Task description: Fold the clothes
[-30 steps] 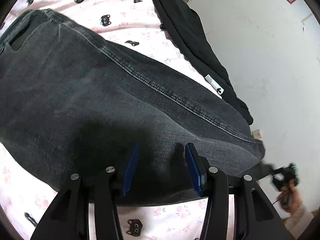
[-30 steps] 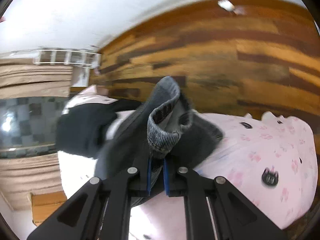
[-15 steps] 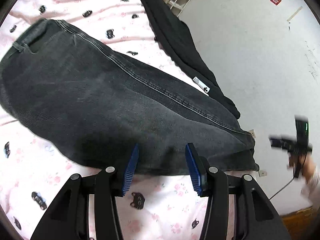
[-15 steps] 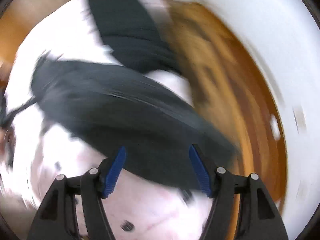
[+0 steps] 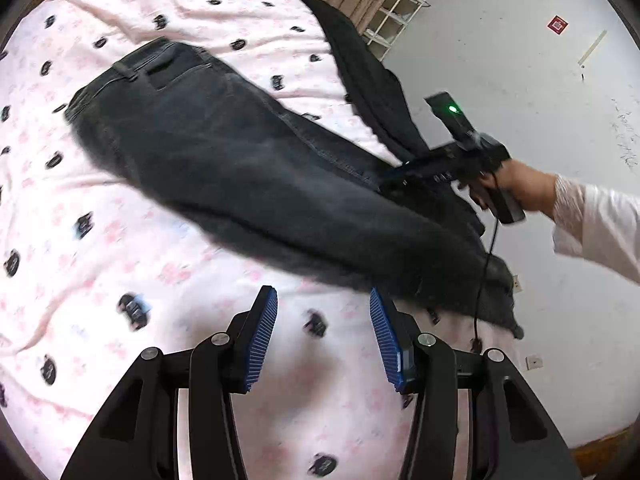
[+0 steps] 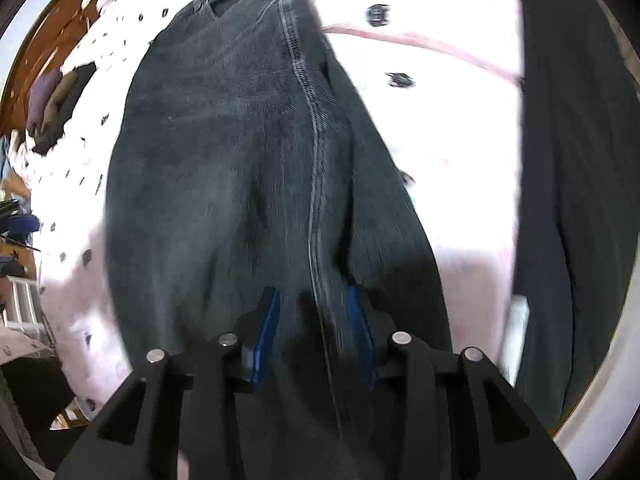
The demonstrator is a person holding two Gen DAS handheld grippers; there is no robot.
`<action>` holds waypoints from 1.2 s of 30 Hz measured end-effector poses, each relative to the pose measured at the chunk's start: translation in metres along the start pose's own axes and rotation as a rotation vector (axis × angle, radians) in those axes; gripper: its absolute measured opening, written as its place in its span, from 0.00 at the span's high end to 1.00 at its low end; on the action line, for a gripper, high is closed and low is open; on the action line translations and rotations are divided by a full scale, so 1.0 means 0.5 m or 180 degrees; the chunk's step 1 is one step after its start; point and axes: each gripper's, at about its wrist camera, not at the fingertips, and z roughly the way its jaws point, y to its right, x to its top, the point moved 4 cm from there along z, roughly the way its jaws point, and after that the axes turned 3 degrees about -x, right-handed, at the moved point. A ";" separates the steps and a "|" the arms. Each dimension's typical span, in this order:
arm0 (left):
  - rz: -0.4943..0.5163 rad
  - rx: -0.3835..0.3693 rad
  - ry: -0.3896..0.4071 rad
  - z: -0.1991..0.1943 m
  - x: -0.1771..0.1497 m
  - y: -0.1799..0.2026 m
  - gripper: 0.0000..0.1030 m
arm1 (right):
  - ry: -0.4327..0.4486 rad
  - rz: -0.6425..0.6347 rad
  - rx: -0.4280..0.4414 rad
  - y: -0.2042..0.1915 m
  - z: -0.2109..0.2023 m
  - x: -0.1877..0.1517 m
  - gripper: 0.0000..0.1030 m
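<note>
Both wrist views: jeans [image 5: 248, 168] shared.

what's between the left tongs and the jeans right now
Only bare pink printed bedsheet, in the left wrist view. The open left tongs sit just short of the jeans, apart from their near edge.

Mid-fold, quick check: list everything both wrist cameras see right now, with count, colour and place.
jeans: one, dark grey, laid flat across the bed
bedsheet: one, pink with dark cat prints, under the jeans
black garment: one, along the bed's wall-side edge
clothes pile: one, dark, far bed corner
white rack: one, by the curtain
left gripper: open, over bare sheet
right gripper: open, over the jeans
hand: one, holding the right gripper
</note>
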 end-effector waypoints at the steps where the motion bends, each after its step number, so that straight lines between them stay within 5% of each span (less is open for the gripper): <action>1: -0.0025 0.0021 0.0005 -0.005 -0.007 -0.010 0.58 | -0.0037 -0.0043 -0.0014 -0.003 0.016 0.009 0.61; 6: -0.0279 0.0090 -0.0012 -0.015 -0.042 -0.063 0.58 | -0.0251 -0.0156 -0.0021 -0.007 0.077 0.018 0.64; 8: -0.0408 0.0097 -0.0021 -0.018 -0.054 -0.080 0.58 | -0.0279 -0.0107 0.0046 -0.003 0.075 0.021 0.95; 17: -0.0554 0.0034 0.0000 -0.023 -0.067 -0.094 0.58 | -0.0087 -0.0177 -0.0280 0.024 -0.032 0.061 0.95; 23: -0.0594 0.0011 0.0023 -0.017 -0.068 -0.097 0.58 | -0.0358 -0.0076 -0.0670 0.055 0.037 0.072 0.95; 28: -0.0651 -0.0024 -0.0005 -0.014 -0.074 -0.097 0.58 | -0.0327 -0.0125 -0.1233 0.035 0.116 0.054 0.88; 31: -0.0661 -0.0035 0.0038 -0.028 -0.074 -0.099 0.58 | -0.0150 0.0077 -0.1548 0.043 0.077 0.051 0.42; 36: -0.0641 -0.0007 0.0095 -0.046 -0.079 -0.115 0.57 | 0.0461 0.0390 -0.0887 0.050 -0.042 0.099 0.41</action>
